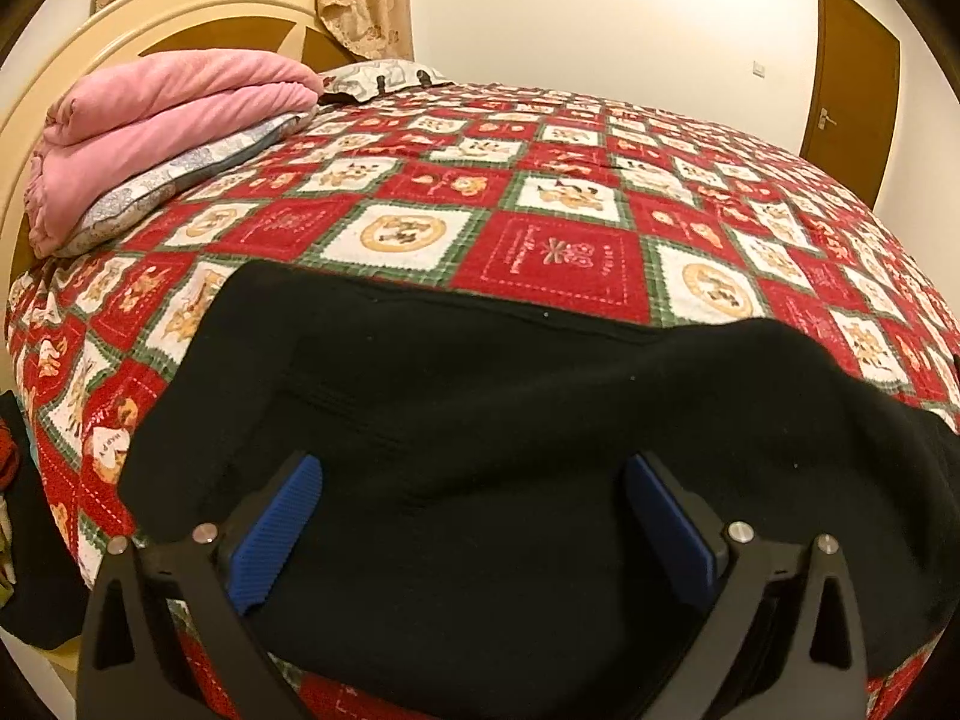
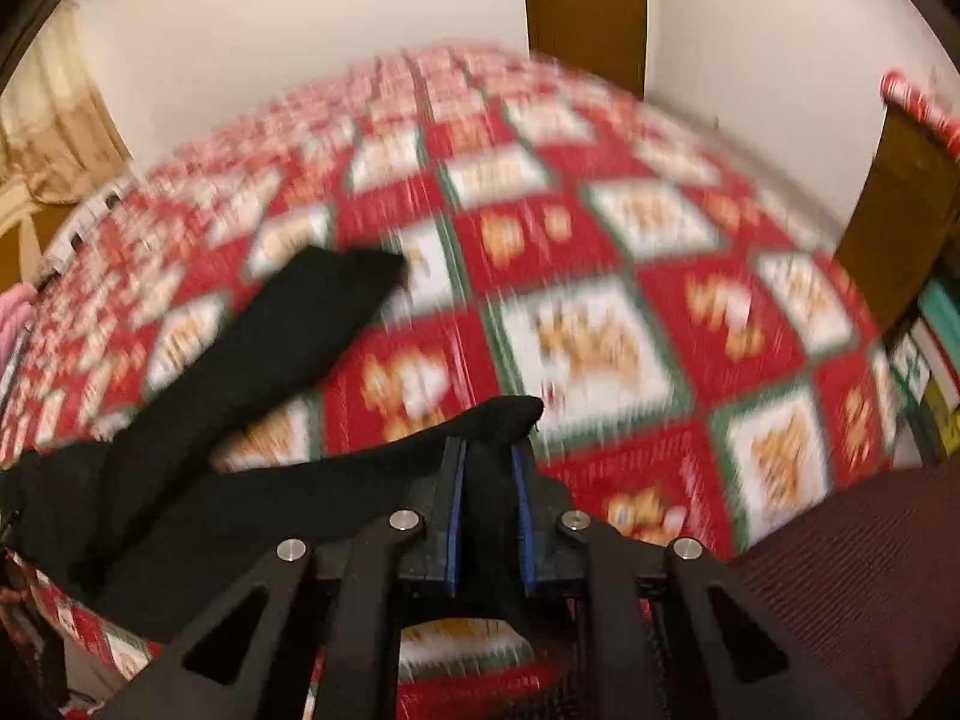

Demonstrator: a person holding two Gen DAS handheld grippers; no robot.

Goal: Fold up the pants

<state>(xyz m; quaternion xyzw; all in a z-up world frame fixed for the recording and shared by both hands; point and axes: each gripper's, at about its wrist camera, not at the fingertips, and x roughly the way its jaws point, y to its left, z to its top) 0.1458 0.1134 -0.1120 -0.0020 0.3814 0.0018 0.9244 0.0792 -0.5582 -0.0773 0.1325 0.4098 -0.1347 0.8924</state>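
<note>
Black pants (image 1: 480,420) lie spread on the red patterned bedspread (image 1: 540,198). My left gripper (image 1: 474,480) is open, its blue pads (image 1: 276,528) wide apart just above the waist end of the pants. In the right wrist view, which is blurred, my right gripper (image 2: 489,456) is shut on the end of one black pant leg (image 2: 498,420) and holds it above the bedspread (image 2: 600,300). The other leg (image 2: 288,324) lies flat to the left, stretching away across the bed.
A folded pink blanket (image 1: 162,120) on a pillow lies at the headboard (image 1: 120,42), far left. A brown door (image 1: 852,78) stands beyond the bed. In the right wrist view a dark red surface (image 2: 840,570) is at lower right and shelves (image 2: 936,348) at right.
</note>
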